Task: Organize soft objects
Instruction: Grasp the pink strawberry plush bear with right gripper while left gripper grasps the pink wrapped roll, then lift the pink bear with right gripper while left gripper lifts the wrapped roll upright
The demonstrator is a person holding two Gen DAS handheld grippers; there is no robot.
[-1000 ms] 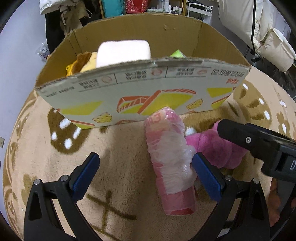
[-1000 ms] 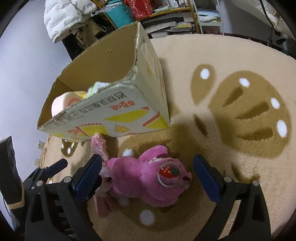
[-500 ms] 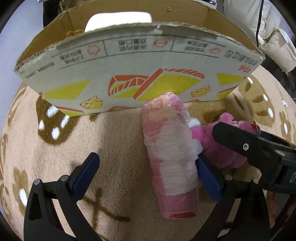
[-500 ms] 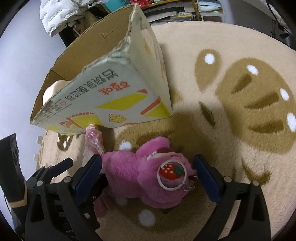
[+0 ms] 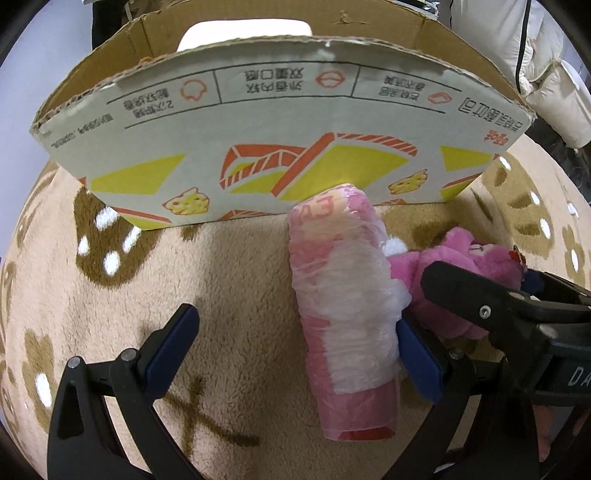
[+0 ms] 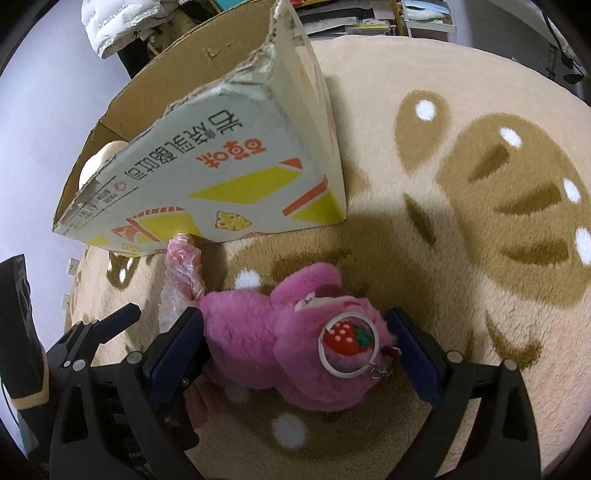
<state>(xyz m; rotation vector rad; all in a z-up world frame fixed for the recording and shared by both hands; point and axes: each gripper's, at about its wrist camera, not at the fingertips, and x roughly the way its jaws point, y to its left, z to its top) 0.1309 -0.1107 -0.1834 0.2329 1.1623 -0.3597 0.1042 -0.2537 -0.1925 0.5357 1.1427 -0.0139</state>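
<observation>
Left wrist view: one pink roll of plastic bags (image 5: 345, 314) lies on the rug (image 5: 229, 295), its far end touching the printed front wall of one cardboard box (image 5: 258, 125). The left gripper (image 5: 295, 343) is spread wide; its right finger rests against the roll's side, its left finger stands well apart, and it grips nothing. One white soft item (image 5: 243, 31) shows above the box rim. One pink plush toy (image 5: 469, 273) lies just beside the roll, partly behind the black body of the other gripper. A pale padded jacket (image 5: 546, 70) hangs at the upper right.

Right wrist view: the right gripper (image 6: 299, 354) is wide open, one blue-padded finger on each side of the plush toy (image 6: 280, 332); the left finger presses the fur, the right finger is at the toy's edge, and the jaws have not closed. The toy carries one ring with a strawberry patch (image 6: 347, 341). The roll (image 6: 183, 273) lies to the left of the toy, and the box (image 6: 221, 162) stands behind them. The rug (image 6: 480, 229) is cream with brown shapes and white dots. Shelves with clutter (image 6: 362, 18) line the far wall.
</observation>
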